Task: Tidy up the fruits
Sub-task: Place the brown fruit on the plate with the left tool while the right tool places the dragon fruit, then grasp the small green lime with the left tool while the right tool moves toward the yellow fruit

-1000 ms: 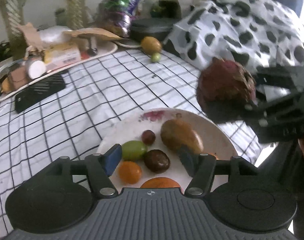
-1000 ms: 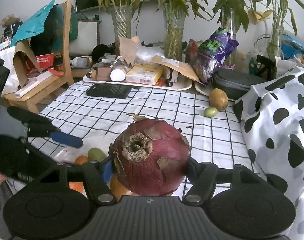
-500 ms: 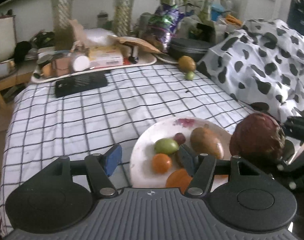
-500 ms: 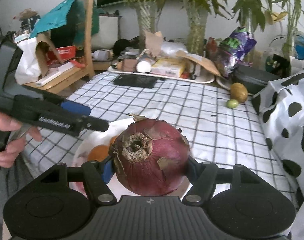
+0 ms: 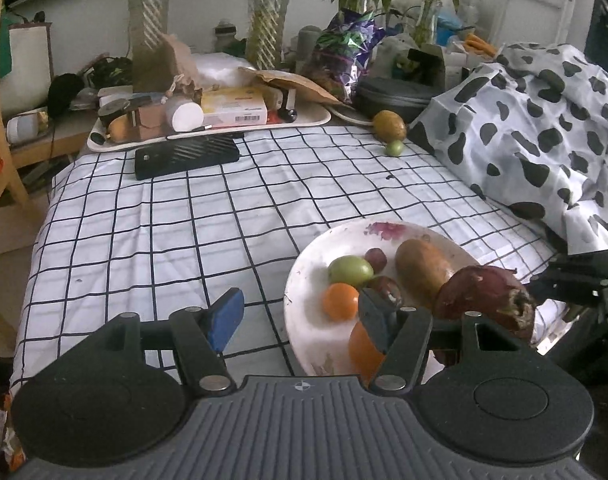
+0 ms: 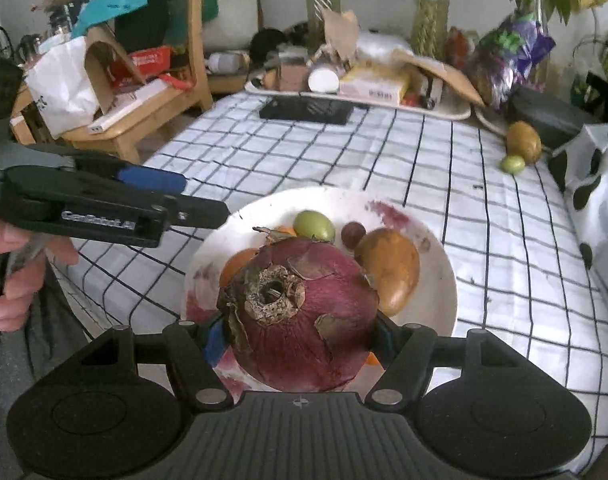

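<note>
The left gripper (image 5: 300, 316) is held with its jaws wide apart and nothing between them, by the plate's (image 6: 435, 280) left edge. A red onion (image 6: 304, 316) is squeezed in the right gripper (image 6: 300, 336) above the plate's near side. Small fruits (image 5: 349, 270) are seen on the plate.

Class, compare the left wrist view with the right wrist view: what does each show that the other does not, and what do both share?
Only the left wrist view shows the left gripper from behind, jaws open and empty. Only the right wrist view shows the wooden chair heaped with bags, and a hand holding the left gripper. Both show the right gripper clamped on the red onion, the white plate of fruit, and two loose fruits beyond.
</note>
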Motion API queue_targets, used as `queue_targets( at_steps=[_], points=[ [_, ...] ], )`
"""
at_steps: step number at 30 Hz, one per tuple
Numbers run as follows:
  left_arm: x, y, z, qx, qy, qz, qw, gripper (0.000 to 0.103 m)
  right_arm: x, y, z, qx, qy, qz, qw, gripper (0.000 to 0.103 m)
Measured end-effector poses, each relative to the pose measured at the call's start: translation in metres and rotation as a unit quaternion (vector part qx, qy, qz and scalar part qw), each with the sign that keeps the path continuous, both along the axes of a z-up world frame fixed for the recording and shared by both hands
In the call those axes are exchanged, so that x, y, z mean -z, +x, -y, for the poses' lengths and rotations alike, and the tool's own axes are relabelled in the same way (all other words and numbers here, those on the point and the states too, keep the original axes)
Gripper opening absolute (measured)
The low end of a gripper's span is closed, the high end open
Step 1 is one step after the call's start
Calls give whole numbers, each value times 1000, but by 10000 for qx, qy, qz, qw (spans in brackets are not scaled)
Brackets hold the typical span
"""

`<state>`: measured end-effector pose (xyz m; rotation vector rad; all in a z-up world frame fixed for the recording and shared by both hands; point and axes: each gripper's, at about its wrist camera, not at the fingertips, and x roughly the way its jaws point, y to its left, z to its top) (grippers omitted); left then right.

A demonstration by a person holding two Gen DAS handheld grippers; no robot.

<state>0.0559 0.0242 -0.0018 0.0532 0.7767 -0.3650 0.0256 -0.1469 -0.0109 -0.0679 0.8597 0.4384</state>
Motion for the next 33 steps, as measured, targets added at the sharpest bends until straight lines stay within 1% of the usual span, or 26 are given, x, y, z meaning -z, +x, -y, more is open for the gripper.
queue_targets(
  at_steps=[4,5,7,8,9,10,11,14,16,22,33],
  points=[
    [0,0,1,-7,-14,-5,10000,62,9,6,1,117,-124,-311,9994,74],
    [0,0,1,0,-11,-4,10000,62,12,8,0,128,-175,-397,9990,76],
    [0,1,2,5,-8,-6,10000,62,14,7,-2,54,-245,-408,9989,77],
    [0,1,3,-3,-10,-2,10000,62,13,5,-3,16,-229,-354,9991,85],
    [0,0,3,-9,-13,1,10000,62,9,2,-1,-17,-127,-196,9997,98],
    [0,0,2,-19,-16,-1,10000,62,4,0,0,-3,-44,-57,10000,103],
    [0,1,2,-29,-16,-3,10000,62,0,-3,4,49,46,112,9999,103],
    [0,-1,2,-83,-3,-26,10000,62,-2,0,13,248,180,93,9995,103],
    [0,-1,3,-98,-13,-36,9999,62,-2,1,18,391,148,91,9991,103],
    [0,0,7,-64,18,-21,10000,62,-11,-1,28,567,221,325,9976,103],
    [0,0,12,15,66,3,10000,62,-13,1,38,901,176,407,9949,103]
  ],
)
